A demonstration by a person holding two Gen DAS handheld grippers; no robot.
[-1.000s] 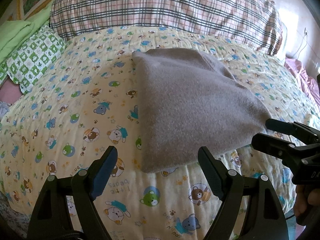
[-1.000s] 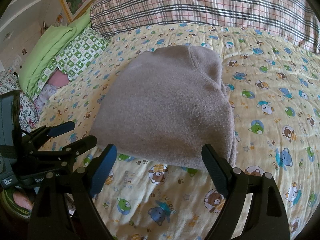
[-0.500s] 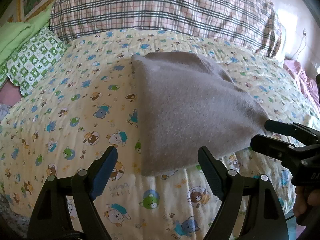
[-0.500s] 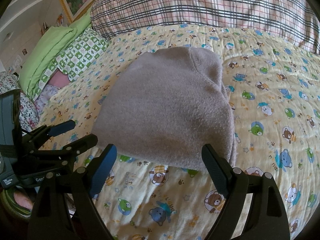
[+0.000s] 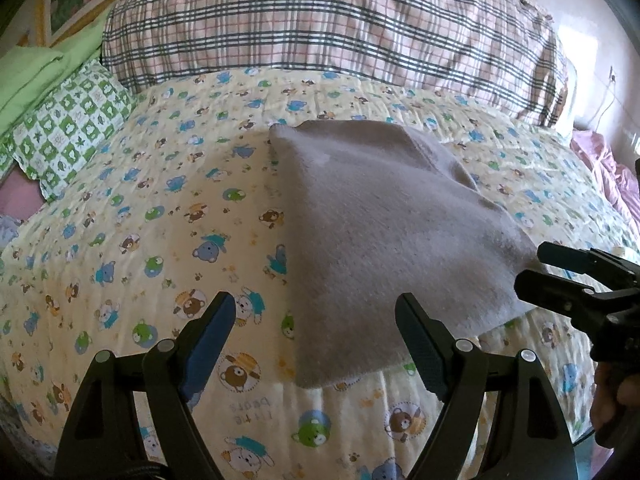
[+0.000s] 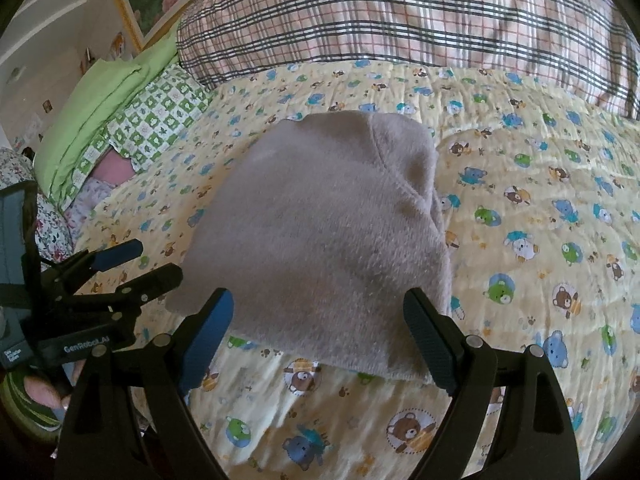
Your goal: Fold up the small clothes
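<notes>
1. The left claw (image 5: 316, 344) is spread wide with nothing between its fingers, at the near left corner of the cloth.
2. The right claw (image 6: 318, 338) is spread wide too, at the near right edge.
3. The folded grey cloth (image 6: 320, 232) lies flat on the bear-print quilt (image 5: 160, 220).
4. A plaid pillow (image 5: 320, 20) lies behind it.

Bare quilt (image 5: 132, 216) left of grey garment (image 5: 384, 232); plaid pillow (image 5: 320, 28) blocks far side.

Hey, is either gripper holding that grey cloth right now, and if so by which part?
Neither. The left gripper and right gripper both stand open at the near edge of the grey folded cloth, gripping nothing.
</notes>
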